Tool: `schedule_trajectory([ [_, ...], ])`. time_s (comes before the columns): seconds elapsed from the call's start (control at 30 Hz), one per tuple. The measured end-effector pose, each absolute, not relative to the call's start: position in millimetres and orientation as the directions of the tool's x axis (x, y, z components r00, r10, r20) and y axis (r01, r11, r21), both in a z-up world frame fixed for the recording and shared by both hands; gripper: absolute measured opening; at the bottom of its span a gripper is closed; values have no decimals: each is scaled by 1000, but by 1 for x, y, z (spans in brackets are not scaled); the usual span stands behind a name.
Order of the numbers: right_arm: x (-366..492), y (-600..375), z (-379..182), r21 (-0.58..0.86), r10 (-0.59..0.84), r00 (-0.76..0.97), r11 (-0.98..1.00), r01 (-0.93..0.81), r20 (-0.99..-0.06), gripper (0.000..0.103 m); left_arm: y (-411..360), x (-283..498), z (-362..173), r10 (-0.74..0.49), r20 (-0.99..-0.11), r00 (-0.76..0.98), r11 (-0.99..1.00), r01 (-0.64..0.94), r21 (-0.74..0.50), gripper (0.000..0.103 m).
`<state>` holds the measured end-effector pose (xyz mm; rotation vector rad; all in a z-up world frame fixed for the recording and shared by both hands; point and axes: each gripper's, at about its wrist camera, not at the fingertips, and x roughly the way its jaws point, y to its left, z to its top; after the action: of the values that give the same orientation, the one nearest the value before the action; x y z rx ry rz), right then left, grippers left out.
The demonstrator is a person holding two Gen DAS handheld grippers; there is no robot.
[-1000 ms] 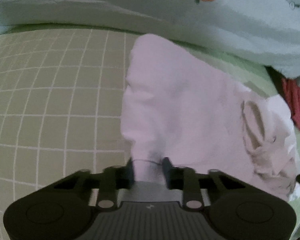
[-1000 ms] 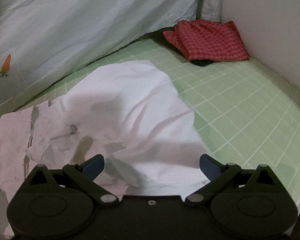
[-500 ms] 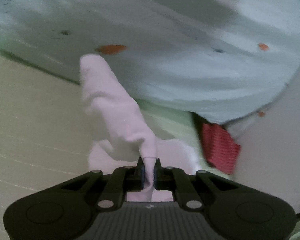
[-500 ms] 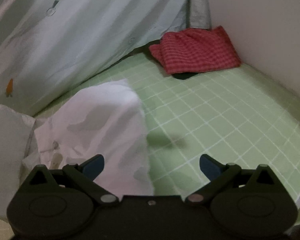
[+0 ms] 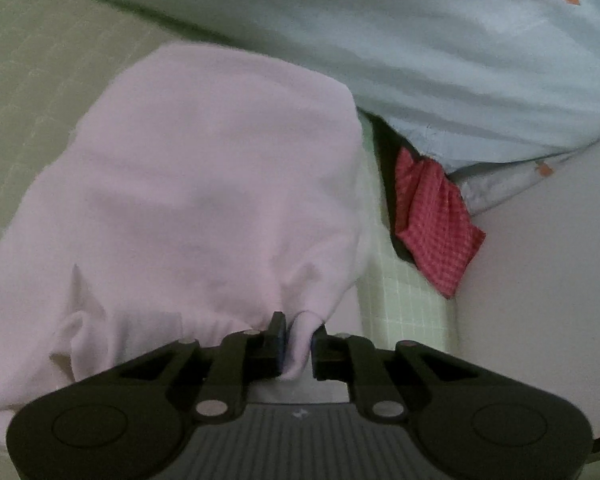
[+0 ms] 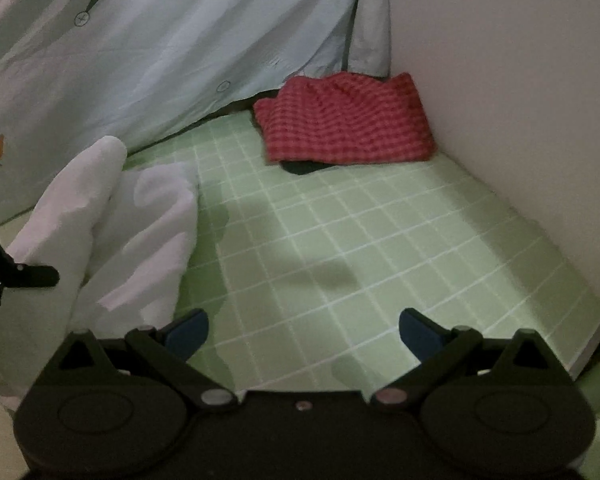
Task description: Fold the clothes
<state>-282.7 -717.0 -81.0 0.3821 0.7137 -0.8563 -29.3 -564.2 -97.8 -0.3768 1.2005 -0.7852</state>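
Observation:
A white garment [image 5: 204,200] is bunched on the green grid sheet [image 6: 340,240]. My left gripper [image 5: 299,350] is shut on a fold of its edge and holds it lifted, so the cloth drapes away in front of the fingers. In the right wrist view the same garment [image 6: 112,232] stands in a raised heap at the left, with part of the left gripper showing at the left edge. My right gripper [image 6: 303,330] is open and empty over bare sheet, to the right of the garment and not touching it.
A folded red checked cloth [image 6: 344,120] lies at the back by the white wall [image 6: 500,100]; it also shows in the left wrist view [image 5: 432,216]. A pale blue duvet with carrot prints [image 6: 140,52] is piled along the back. The bed's edge runs at the lower right.
My left gripper closed on the garment's edge, lifted it and carried it over toward the right. The spread garment is now heaped up. My right gripper stayed open and now faces bare sheet.

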Motion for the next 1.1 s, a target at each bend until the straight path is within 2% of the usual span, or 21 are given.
schedule_trajectory([
  [0.03, -282, -718, -80, 18, -552, 447, 615, 788, -704, 103, -565, -29, -93, -723, -674, 153, 679, 343, -650, 27],
  [0.07, -280, -719, -80, 21, -547, 451, 620, 784, -705, 103, -564, -28, -88, -736, -658, 158, 666, 340, -664, 41],
  [0.13, -274, -720, -80, 26, -537, 460, 630, 777, -707, 103, -559, -26, -78, -769, -617, 168, 634, 323, -702, 56],
  [0.2, -267, -718, -80, 20, -533, 464, 641, 767, -707, 103, -552, -32, -65, -775, -597, 208, 629, 341, -698, 59],
  [0.27, -259, -714, -79, 17, -530, 472, 652, 758, -705, 103, -544, -38, -50, -752, -604, 264, 656, 392, -646, 69],
  [0.4, -241, -701, -75, 23, -539, 492, 657, 753, -683, 103, -524, -48, -36, -666, -657, 353, 732, 476, -487, 72],
  [0.5, -220, -684, -70, 40, -530, 529, 680, 732, -663, 103, -507, -47, -37, -595, -706, 385, 784, 473, -402, 72],
  [0.63, -192, -662, -64, 61, -513, 579, 713, 699, -634, 102, -487, -41, -43, -549, -742, 385, 814, 448, -369, 73],
  [0.77, -165, -641, -63, 94, -480, 630, 746, 659, -611, 99, -472, -37, -49, -508, -764, 398, 829, 465, -309, 79],
  [0.83, -150, -635, -65, 119, -451, 638, 752, 648, -623, 94, -469, -35, -52, -483, -777, 403, 837, 474, -275, 79],
  [0.93, -130, -631, -71, 165, -406, 645, 752, 639, -647, 93, -461, -32, -53, -480, -782, 398, 837, 476, -271, 79],
  [0.97, -123, -632, -76, 167, -393, 632, 748, 643, -668, 89, -459, -32, -53, -478, -784, 396, 837, 477, -269, 79],
  [1.07, -107, -640, -93, 197, -340, 596, 728, 656, -728, 54, -452, -31, -52, -474, -789, 392, 836, 481, -264, 79],
  [1.1, -106, -645, -97, 238, -307, 605, 718, 654, -735, 32, -449, -31, -52, -475, -787, 394, 836, 481, -263, 79],
])
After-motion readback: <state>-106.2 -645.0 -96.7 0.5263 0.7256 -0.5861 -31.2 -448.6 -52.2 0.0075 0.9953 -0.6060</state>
